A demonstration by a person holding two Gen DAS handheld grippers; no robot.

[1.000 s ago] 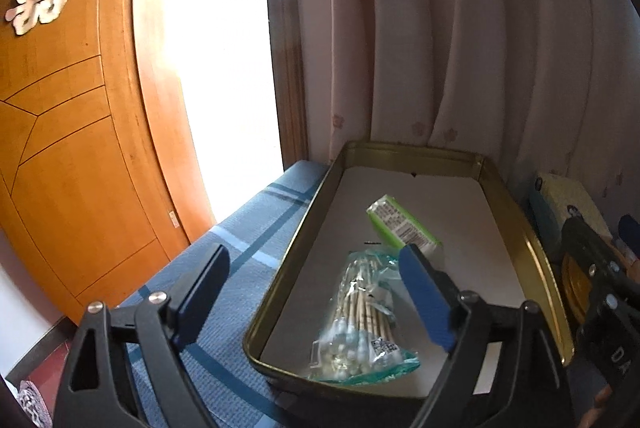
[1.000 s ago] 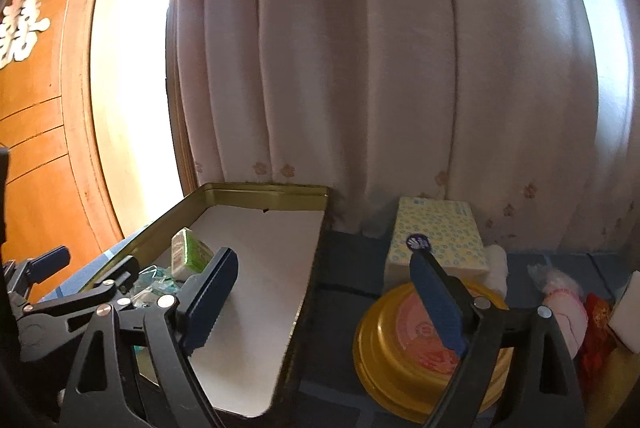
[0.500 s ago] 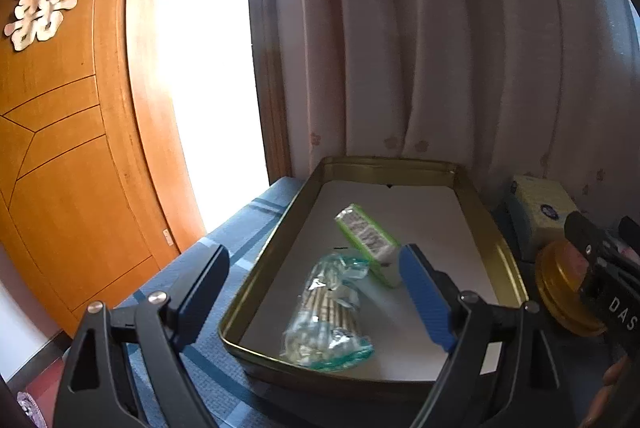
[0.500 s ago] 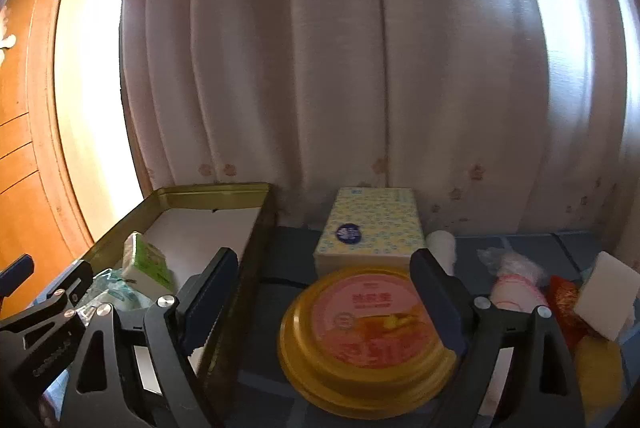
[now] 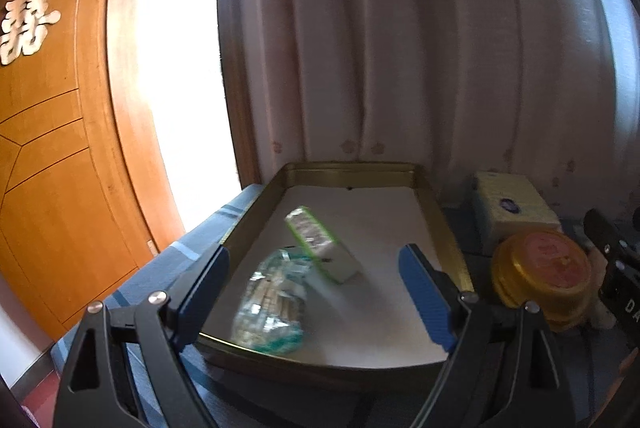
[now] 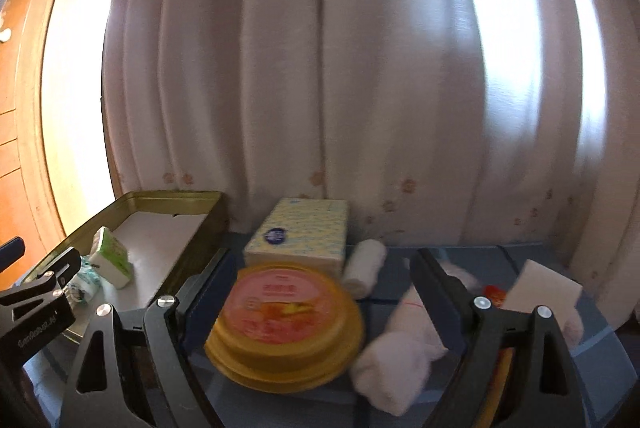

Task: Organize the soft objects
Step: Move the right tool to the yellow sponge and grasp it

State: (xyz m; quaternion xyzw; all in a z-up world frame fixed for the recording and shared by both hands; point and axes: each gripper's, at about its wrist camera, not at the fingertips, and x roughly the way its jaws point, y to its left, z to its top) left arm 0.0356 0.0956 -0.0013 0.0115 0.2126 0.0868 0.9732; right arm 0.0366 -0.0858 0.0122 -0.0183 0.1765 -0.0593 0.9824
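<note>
My left claw (image 5: 316, 292) is spread wide with nothing between its blue pads, hanging above the near end of a gold metal tray (image 5: 434, 206). In that tray, on its white liner, lie a clear bag of cotton swabs (image 5: 272, 304) and, just beyond it and touching it, a green-edged tissue pack (image 5: 320, 246), which sits tilted. The tray rests on a blue striped tabletop (image 5: 188, 252).

My right claw (image 6: 324, 282) is also spread, holding nothing. Framed between its fingers sits a round yellow tin with a pink label (image 6: 286, 324). Behind the tin, touching or nearly so, stands a pale yellow pack of facial tissues (image 6: 300, 232) with a dark blue round sticker. A small rolled white cloth (image 6: 366, 268) lies just right of that pack. Nearer to me, partly behind my right finger, is a pinkish-white soft bundle (image 6: 400, 356) (too blurred to name more exactly). A white rectangular block (image 6: 542, 294) and something red (image 6: 494, 294) lie further right.

Pale curtains (image 6: 340, 68) with small flower prints hang behind everything, and an orange wooden door (image 5: 44, 156) stands to the left beside a bright opening.
</note>
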